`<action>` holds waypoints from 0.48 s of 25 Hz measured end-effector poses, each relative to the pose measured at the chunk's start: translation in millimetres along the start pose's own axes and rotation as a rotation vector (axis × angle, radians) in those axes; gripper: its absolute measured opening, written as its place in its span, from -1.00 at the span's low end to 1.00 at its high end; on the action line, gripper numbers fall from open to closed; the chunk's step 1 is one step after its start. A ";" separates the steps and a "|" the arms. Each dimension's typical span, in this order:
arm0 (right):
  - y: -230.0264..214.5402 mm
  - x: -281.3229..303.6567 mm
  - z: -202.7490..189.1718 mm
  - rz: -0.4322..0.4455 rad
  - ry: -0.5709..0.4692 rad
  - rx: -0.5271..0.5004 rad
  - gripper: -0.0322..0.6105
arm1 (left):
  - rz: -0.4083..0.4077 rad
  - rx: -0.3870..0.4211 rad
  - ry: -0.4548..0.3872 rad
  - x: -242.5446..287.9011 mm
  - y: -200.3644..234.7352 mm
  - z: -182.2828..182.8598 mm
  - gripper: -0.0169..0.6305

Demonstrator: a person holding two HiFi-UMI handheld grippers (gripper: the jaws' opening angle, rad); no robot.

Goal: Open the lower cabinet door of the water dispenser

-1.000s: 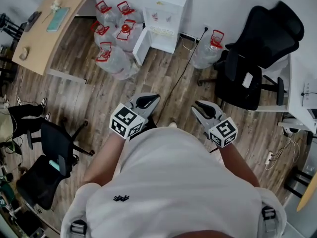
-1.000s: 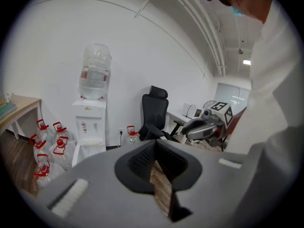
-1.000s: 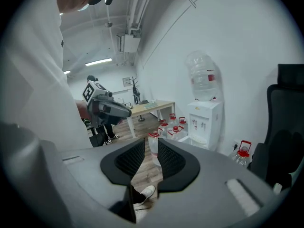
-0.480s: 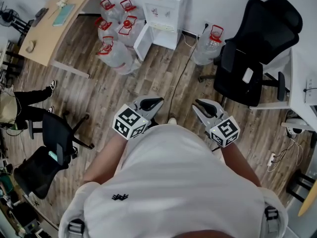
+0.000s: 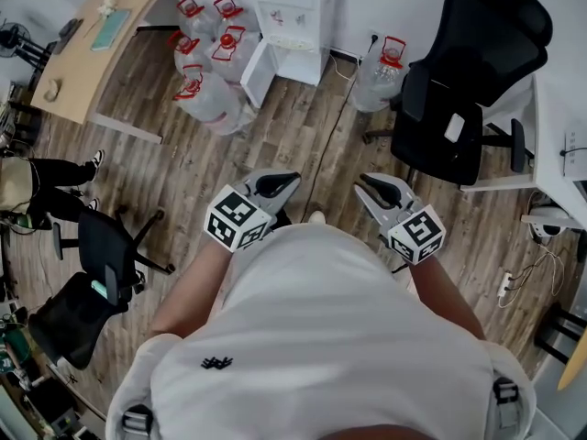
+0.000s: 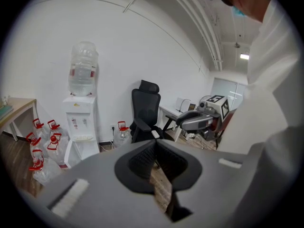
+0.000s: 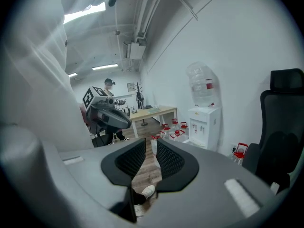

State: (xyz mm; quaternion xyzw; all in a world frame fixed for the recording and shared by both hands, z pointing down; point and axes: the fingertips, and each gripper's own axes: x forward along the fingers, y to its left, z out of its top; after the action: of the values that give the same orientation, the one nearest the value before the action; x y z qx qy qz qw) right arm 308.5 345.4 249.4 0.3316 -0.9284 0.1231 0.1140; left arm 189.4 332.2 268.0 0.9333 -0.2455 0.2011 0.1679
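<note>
Against the far wall stands the white box-shaped water dispenser (image 5: 295,7), well apart from the person, and its white lower cabinet door (image 5: 259,73) seems to be swung out already. With nothing in reach, both tools wait before the chest. The left gripper (image 5: 282,183) has its tips together on nothing, and the right gripper (image 5: 369,187) has just been closing, slightly apart and empty.

Blind spots from the head view
I see the water dispenser (image 5: 293,12) at twelve o'clock cropped by the top edge. Behind its lower cabinet door (image 5: 258,73) the inside is too small to read. The person's shirt (image 5: 321,337) covers everything toward six o'clock.
</note>
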 end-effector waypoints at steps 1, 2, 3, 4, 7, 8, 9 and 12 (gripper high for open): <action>-0.3 -0.4 -0.7 -0.002 0.002 0.001 -0.68 | -0.003 0.000 0.002 0.9 0.4 0.0 -0.77; -0.2 -0.8 -1.9 -0.004 0.005 0.003 -0.68 | -0.007 0.000 0.005 1.7 0.5 -0.4 -0.77; -0.2 -1.2 -3.0 -0.007 0.007 0.005 -0.68 | -0.010 0.002 0.006 2.4 0.4 -0.6 -0.77; -0.6 -1.7 -3.8 -0.011 0.007 0.007 -0.68 | -0.013 0.005 0.006 3.1 0.3 -0.3 -0.77; -4.3 -3.0 -4.3 -0.027 0.004 0.014 -0.68 | -0.022 0.011 0.001 6.4 1.2 2.6 -0.77; -6.0 -3.0 -4.6 -0.033 0.004 0.019 -0.68 | -0.024 0.011 0.001 7.5 2.0 3.3 -0.77; -7.6 -2.2 -4.7 -0.037 0.004 0.024 -0.68 | -0.026 0.011 0.003 8.2 3.3 3.7 -0.77; -11.8 5.6 -2.6 -0.041 0.003 0.029 -0.68 | -0.028 0.012 0.004 8.4 11.9 4.6 -0.77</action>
State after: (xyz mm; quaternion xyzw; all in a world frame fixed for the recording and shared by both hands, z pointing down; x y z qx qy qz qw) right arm 312.2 334.1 255.3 0.3522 -0.9192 0.1349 0.1132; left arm 191.2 317.2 270.5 0.9372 -0.2308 0.2022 0.1657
